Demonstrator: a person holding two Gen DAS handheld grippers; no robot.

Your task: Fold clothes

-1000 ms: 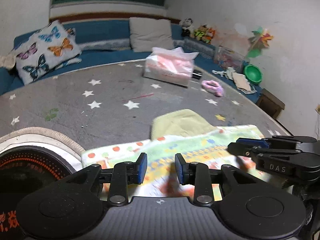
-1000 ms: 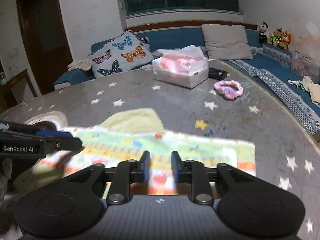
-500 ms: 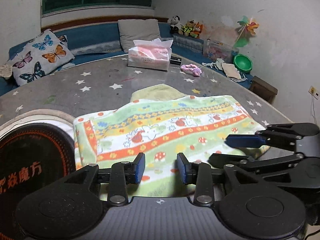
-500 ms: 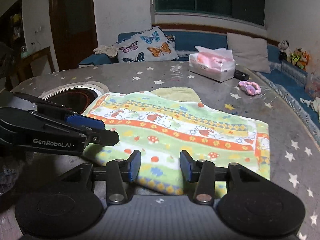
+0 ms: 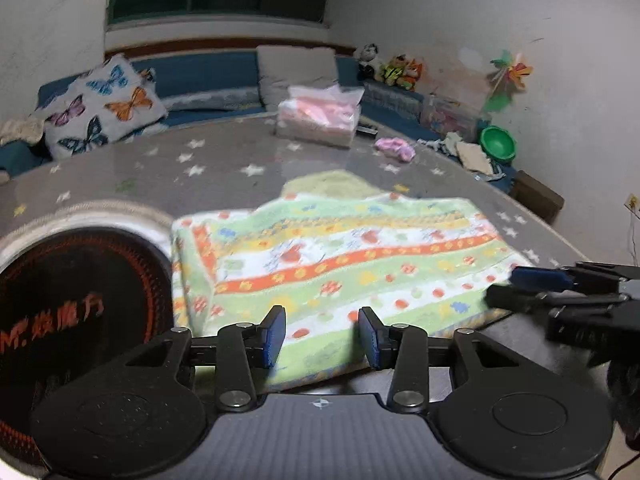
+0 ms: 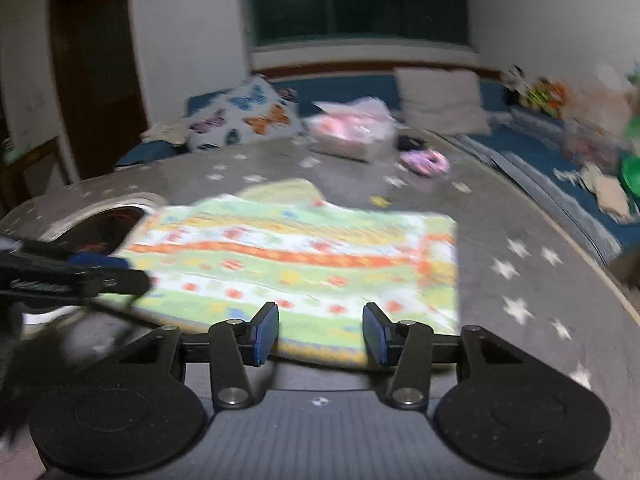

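My left gripper (image 5: 322,336) hangs with its blue pads spread apart and nothing between them, just above the near edge of the patterned towel (image 5: 340,264). My right gripper (image 6: 320,334) is likewise spread wide and empty over that same near edge. The towel lies flat on the grey star-print table (image 6: 520,280), its green, orange and white bands running left to right, with a pale yellow cloth (image 5: 332,184) peeking out from under its far side. The towel's left end lies just beside the round black cooktop (image 5: 68,300) set into the table. Farther back I see a tissue pack (image 5: 318,120) and a pink scrunchie (image 6: 426,160). Both views are motion-blurred.
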